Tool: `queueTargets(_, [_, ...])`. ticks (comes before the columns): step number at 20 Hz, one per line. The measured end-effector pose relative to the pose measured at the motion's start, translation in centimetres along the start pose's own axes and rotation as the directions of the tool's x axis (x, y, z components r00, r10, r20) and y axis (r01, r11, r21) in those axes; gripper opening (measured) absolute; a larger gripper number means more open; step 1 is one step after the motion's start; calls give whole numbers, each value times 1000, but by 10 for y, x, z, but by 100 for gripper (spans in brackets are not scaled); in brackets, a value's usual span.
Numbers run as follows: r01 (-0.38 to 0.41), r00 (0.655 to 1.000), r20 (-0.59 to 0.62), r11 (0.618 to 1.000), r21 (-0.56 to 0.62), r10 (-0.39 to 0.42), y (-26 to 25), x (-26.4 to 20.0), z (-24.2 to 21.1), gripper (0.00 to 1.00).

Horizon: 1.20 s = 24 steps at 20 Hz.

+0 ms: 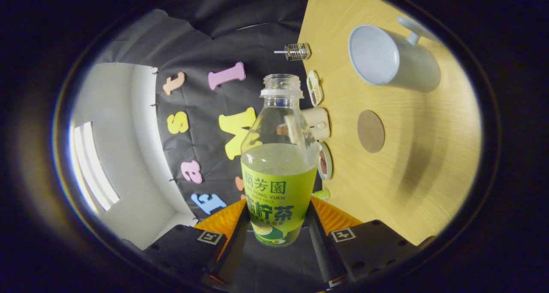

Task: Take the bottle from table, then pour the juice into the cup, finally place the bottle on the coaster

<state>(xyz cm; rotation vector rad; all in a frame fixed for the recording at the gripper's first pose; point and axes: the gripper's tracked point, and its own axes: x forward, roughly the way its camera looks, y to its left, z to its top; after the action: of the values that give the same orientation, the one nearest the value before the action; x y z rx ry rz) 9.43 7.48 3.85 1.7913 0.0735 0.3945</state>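
One bottle point(279, 173) is counted, pressed between the two fingers point(225, 220) of the single gripper point(278, 218). One cup point(388, 57) and one round coaster point(371, 131) are counted on the one wooden table point(429, 164). Along the table's far edge, two small dishes point(314, 88), one pale cylindrical container point(317, 123) and one wire-caged item point(297, 52) are counted.

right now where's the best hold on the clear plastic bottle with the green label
Where it is already held: the gripper is shut on the clear plastic bottle with the green label, its fingers pressing opposite sides of the labelled lower body. That part is straight-walled; the shoulder narrows toward the open neck.
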Motion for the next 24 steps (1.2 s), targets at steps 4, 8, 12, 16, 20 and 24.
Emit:
queueTargets(4, [-40,999,12,999,31,40,12,-1,5,76])
queueTargets(8, [-46,999,16,998,48,46,11,1,8,76])
queueTargets(12, [-72,997,27,993,90,70,12,3,11,76])
queueTargets(16, [-73,997,27,993,93,71,14,6,11,76])
queueTargets(20, [-85,996,31,990,110,82,19,7,11,76])
queueTargets(24, [-93,996,32,987,134,89,21,6,9,76])
